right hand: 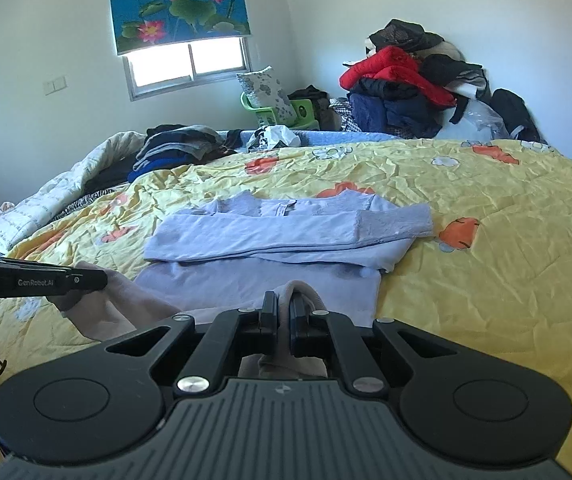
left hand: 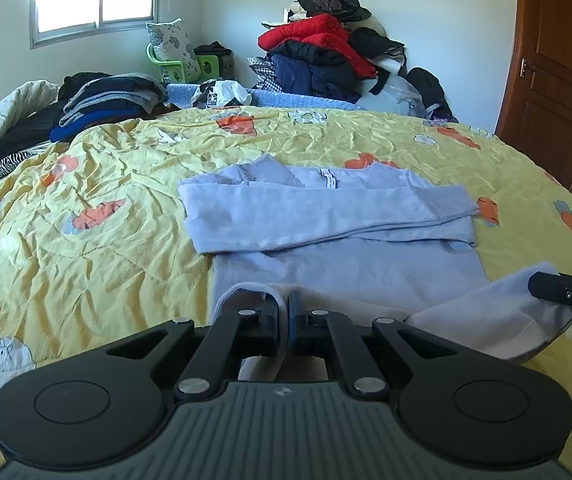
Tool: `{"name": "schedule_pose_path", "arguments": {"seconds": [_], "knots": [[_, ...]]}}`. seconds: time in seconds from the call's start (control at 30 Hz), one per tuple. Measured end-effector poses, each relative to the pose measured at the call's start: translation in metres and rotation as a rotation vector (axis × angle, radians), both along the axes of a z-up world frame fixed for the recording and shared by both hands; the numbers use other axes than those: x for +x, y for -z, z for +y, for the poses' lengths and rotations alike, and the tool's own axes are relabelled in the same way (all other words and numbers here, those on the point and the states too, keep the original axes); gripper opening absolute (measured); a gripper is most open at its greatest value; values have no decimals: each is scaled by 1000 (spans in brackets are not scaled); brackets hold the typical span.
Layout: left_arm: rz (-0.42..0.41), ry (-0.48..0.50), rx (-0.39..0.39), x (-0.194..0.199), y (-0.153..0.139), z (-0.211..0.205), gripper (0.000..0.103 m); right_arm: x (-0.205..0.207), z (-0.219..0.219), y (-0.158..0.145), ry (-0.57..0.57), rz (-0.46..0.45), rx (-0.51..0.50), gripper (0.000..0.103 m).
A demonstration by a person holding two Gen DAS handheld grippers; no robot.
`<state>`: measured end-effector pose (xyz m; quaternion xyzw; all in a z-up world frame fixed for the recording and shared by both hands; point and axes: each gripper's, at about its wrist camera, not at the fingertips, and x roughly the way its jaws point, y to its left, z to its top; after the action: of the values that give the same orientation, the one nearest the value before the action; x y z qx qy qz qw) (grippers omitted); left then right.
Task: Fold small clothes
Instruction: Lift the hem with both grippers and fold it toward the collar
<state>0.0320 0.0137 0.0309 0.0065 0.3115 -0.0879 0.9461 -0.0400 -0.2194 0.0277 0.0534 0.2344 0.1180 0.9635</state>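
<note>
Shirt (left hand: 346, 240), pale blue with sleeves folded across, is spread on the yellow bedspread (left hand: 85, 240). Its near hem is pinched in the closed left gripper (left hand: 283, 306) and closed right gripper (right hand: 281, 304), both tilted slightly downward over the bed.

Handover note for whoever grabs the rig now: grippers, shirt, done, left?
Left gripper: jaws shut on the bottom hem of the lavender shirt, left corner.
Right gripper: jaws shut on the same hem, right corner.
Shirt lies on the yellow carrot-print quilt, collar at the far end, hem lifted toward the cameras.
Done: both sleeves folded across the chest.
Left: probably carry the hem up over to the collar, release, smooth.
</note>
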Motion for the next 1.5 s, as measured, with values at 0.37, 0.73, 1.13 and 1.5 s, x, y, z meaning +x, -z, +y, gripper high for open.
{"name": "schedule_pose_path", "arguments": {"seconds": [0.37,0.73,1.13,1.5], "knots": [[-21,-6,12,23,-5,-9,5,20,-5,1,22,-4,8,9],[-28,-23,41,41,-2,-10,5,40,-8,2,40,-26,10,10],[-47,-34,53,60,-6,-9,5,61,4,-2,46,-76,-55,10],[-76,-44,61,80,-15,-13,5,81,-1,-6,63,-95,-44,10]]}}
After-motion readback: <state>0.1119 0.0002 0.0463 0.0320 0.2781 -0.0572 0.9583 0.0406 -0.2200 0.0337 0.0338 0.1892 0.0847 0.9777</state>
